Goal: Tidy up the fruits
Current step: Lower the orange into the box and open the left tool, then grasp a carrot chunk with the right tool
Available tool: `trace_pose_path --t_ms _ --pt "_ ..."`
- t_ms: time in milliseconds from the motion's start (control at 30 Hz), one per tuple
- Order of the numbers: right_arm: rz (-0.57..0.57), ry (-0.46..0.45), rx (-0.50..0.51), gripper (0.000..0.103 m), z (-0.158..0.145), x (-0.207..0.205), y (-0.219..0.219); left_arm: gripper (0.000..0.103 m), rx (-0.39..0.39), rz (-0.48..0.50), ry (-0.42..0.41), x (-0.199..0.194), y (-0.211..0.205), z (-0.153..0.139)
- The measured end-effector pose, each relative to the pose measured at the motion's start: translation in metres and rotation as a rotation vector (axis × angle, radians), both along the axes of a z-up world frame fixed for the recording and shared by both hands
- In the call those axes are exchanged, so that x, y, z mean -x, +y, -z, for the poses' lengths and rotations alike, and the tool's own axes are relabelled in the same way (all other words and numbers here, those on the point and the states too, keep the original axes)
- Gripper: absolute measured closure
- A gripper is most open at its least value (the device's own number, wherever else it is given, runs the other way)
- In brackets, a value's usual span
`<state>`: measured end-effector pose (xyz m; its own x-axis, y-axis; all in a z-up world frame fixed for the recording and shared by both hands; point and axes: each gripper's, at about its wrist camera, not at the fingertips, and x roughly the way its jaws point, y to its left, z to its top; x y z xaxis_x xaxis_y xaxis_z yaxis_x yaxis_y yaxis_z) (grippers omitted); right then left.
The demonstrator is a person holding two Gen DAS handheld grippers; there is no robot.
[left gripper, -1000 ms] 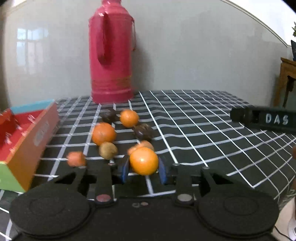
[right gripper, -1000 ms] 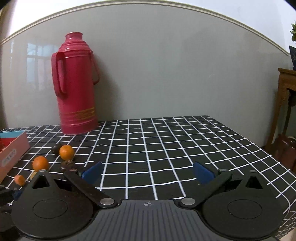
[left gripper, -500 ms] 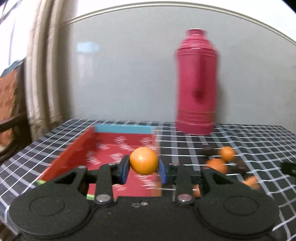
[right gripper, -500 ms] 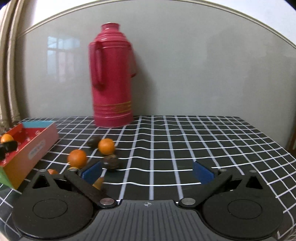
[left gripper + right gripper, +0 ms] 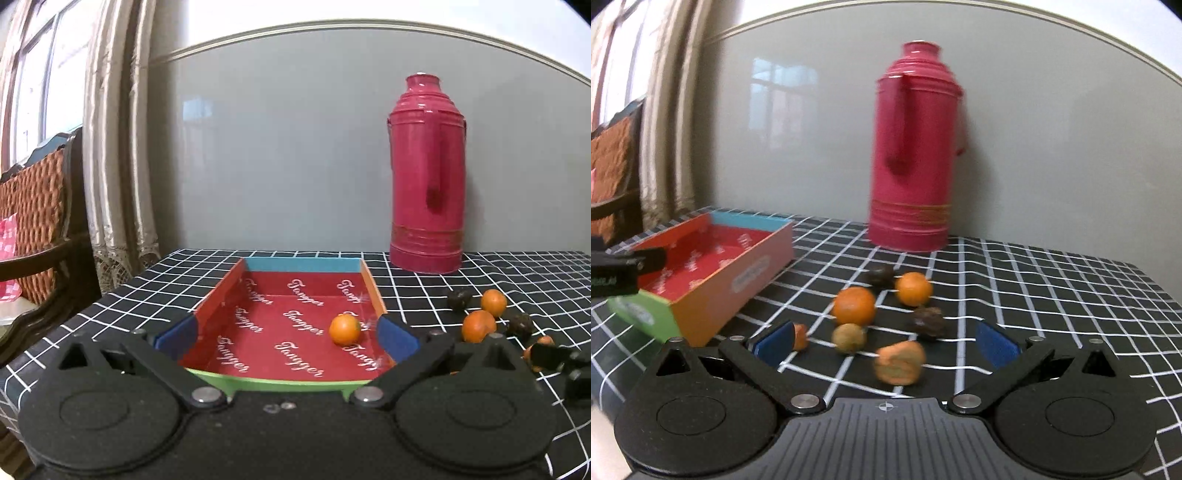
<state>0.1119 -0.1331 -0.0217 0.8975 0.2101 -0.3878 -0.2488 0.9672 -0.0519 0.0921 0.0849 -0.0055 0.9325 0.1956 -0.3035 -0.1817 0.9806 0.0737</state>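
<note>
Thermos [image 5: 913,147] stands behind loose fruits [image 5: 882,317], box [image 5: 701,266] beside them.

The orange-pink fruit [image 5: 900,362] nearest the right camera is motion-blurred, its kind unclear.

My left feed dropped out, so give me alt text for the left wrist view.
The left tongs hang open over a red-lined box holding one orange near its right wall. More fruit lies on the checked tablecloth to the right, before a red thermos.
</note>
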Motion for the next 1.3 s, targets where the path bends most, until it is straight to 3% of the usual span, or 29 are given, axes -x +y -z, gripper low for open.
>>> trace_pose_path --t_ms 333,400,433,567,667,867,967,1133,1300 --pt "-0.066 0.018 0.021 0.001 0.011 -0.008 0.049 0.006 0.044 -0.073 0.009 0.022 0.039 -0.004" --pt "-0.079 0.025 0.019 0.030 0.012 -0.011 0.056 0.006 0.049 -0.084 0.009 0.025 0.046 -0.004" --pt "-0.084 0.041 0.017 0.035 0.014 -0.014 0.061 0.006 0.053 -0.090 0.009 0.026 0.049 -0.004" --pt "-0.079 0.077 0.002 0.040 0.020 -0.026 0.072 0.006 0.064 -0.105 0.009 0.030 0.059 -0.005" --pt "-0.059 0.092 0.010 0.051 0.024 -0.032 0.080 0.006 0.074 -0.110 0.009 0.031 0.064 -0.006" --pt "-0.011 0.147 -0.001 0.053 0.033 -0.046 0.085 0.006 0.082 -0.095 0.007 0.032 0.066 -0.007" --pt "0.001 0.167 -0.009 0.078 0.034 -0.049 0.084 0.006 0.079 -0.088 0.008 0.031 0.064 -0.007" --pt "0.006 0.158 -0.032 0.079 0.032 -0.046 0.080 0.006 0.087 -0.092 0.003 0.031 0.064 -0.007" --pt "-0.008 0.085 -0.070 0.079 0.019 -0.038 0.075 0.006 0.076 -0.092 -0.001 0.033 0.065 -0.007"
